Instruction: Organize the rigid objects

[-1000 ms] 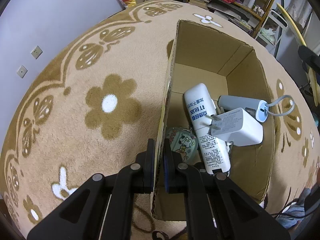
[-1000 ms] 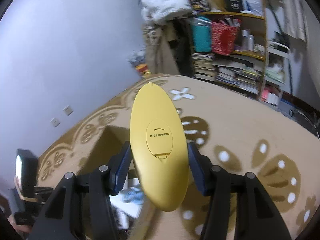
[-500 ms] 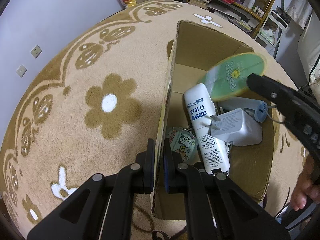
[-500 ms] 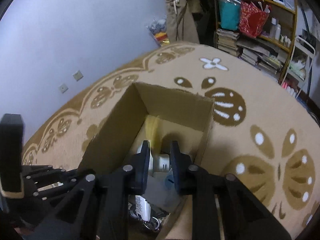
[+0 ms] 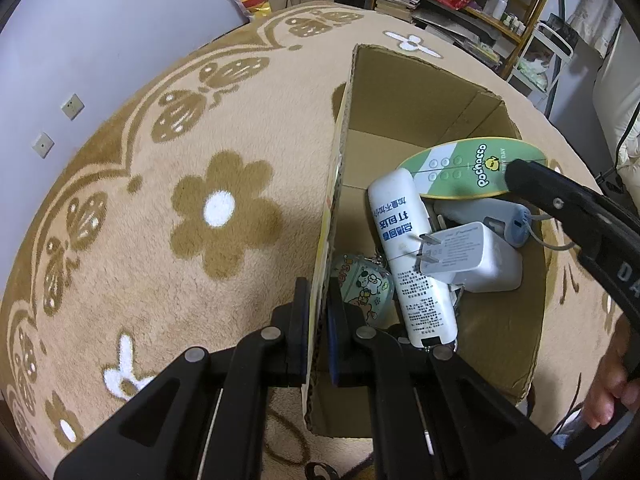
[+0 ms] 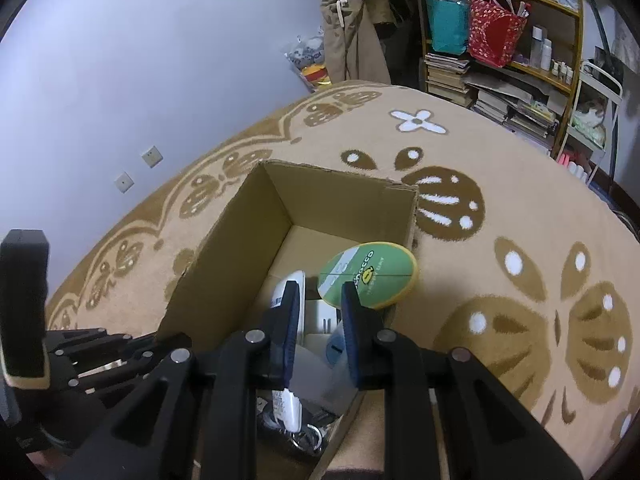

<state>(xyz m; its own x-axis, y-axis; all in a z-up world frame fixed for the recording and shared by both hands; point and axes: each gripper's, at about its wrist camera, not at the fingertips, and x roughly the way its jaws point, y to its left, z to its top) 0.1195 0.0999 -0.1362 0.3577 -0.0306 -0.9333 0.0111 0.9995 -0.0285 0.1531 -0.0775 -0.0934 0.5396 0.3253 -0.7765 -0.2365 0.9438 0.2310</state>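
My left gripper point(image 5: 318, 320) is pinched tight on the near side wall of the cardboard box point(image 5: 416, 80), steadying it. My right gripper point(image 6: 318, 308) hangs over the box's open top, its jaws narrowed with nothing between them. The green oval gadget point(image 6: 368, 280) lies inside the box, leaning against the right wall just ahead of my right fingertips, its long axis running across the box from that wall toward the white tube point(image 5: 404, 248). It rests on top of the grey power bank point(image 5: 480, 216), beyond the white charger point(image 5: 472, 260). My right hand is the nearer one, so I judge any nudge to settle it flat falls to that side.
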